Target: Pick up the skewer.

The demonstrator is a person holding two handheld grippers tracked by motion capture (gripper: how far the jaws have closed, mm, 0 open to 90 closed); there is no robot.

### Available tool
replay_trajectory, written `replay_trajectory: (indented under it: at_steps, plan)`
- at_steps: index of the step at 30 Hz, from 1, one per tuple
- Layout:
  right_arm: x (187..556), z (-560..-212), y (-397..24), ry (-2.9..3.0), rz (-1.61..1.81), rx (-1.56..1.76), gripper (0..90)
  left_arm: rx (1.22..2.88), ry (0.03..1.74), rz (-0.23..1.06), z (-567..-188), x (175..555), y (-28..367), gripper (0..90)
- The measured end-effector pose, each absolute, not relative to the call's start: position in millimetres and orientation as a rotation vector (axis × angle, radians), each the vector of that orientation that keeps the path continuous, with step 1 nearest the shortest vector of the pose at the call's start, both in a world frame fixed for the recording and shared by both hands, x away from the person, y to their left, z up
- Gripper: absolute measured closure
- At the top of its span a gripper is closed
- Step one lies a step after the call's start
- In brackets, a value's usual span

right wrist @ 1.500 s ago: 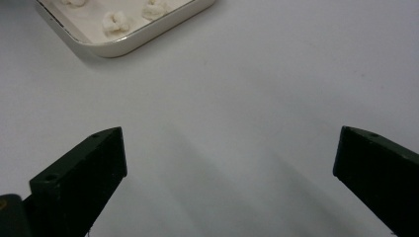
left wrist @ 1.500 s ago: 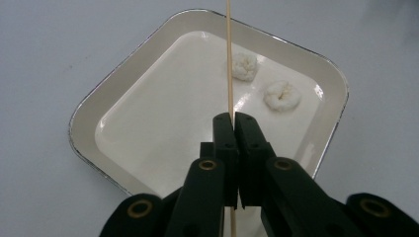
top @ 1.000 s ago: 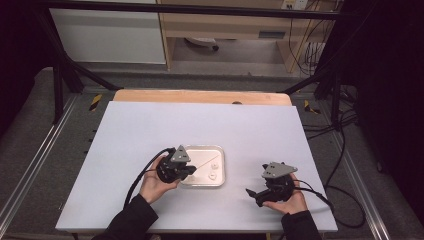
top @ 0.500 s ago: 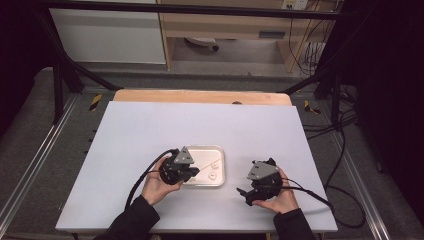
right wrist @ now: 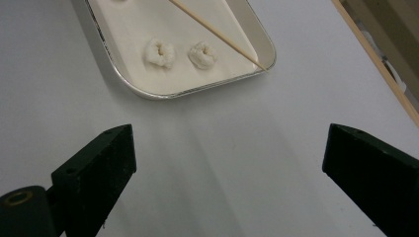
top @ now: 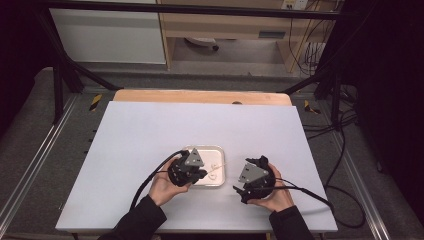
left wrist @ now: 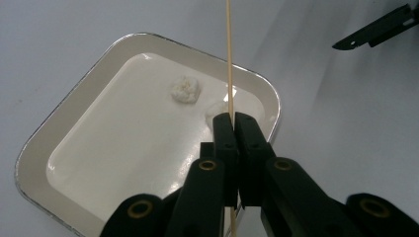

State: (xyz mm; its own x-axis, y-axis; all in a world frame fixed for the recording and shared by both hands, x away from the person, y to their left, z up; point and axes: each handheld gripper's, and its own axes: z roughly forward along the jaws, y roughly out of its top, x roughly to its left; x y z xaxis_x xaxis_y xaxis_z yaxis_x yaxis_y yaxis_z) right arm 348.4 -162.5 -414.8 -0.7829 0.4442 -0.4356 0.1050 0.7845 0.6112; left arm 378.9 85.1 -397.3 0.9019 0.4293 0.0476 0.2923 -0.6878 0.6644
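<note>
Ideally the skewer [left wrist: 229, 54], pinched between the shut jaws of the left gripper [left wrist: 235, 129] above the tray [left wrist: 74, 118], stays level while the right gripper [right wrist: 227, 163], jaws wide and just closing slightly, brings a dough ring [right wrist: 159, 53] onto its tip.

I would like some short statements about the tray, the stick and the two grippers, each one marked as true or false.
1. The left gripper is shut on a thin wooden skewer. True.
2. The right gripper holds one of the white pieces. False: its jaws stand wide apart over the bare white table, with nothing between them.
3. Two white ring-shaped pieces lie in the tray. True, as the right gripper view shows.
4. The tray is round. False: it is rectangular with rounded corners.
5. The skewer's tip reaches to the tray's rim. True, in the right gripper view.
</note>
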Motion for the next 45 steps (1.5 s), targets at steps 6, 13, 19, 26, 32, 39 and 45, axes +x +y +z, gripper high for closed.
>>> replay_trajectory:
  at_steps: [6,13,19,26,32,39,45]
  plan:
    - [347.6,-414.5,-157.6,2.389,0.742,0.333,10.6,2.402,0.489,0.256,-394.7,378.7,73.7,88.5]
    - [347.4,-415.2,-153.5,2.388,0.718,0.230,17.9,2.432,0.464,0.248,-394.1,379.7,61.7,88.5]
    - [348.0,-414.4,-150.8,2.385,0.671,0.125,25.8,2.447,0.443,0.239,-392.7,379.4,51.9,88.5]
    - [347.7,-415.9,-149.8,2.383,0.642,0.054,35.8,2.463,0.424,0.222,-392.6,379.1,43.7,88.5]
    - [346.3,-418.2,-148.8,2.385,0.606,-0.042,47.9,2.480,0.402,0.211,-392.8,378.5,33.4,88.5]
    - [346.3,-419.7,-149.7,2.377,0.545,-0.148,58.7,2.497,0.368,0.199,-393.0,376.0,24.3,88.5]
    - [344.8,-421.7,-150.1,2.371,0.512,-0.253,70.4,2.506,0.355,0.189,-394.3,375.2,22.3,88.5]
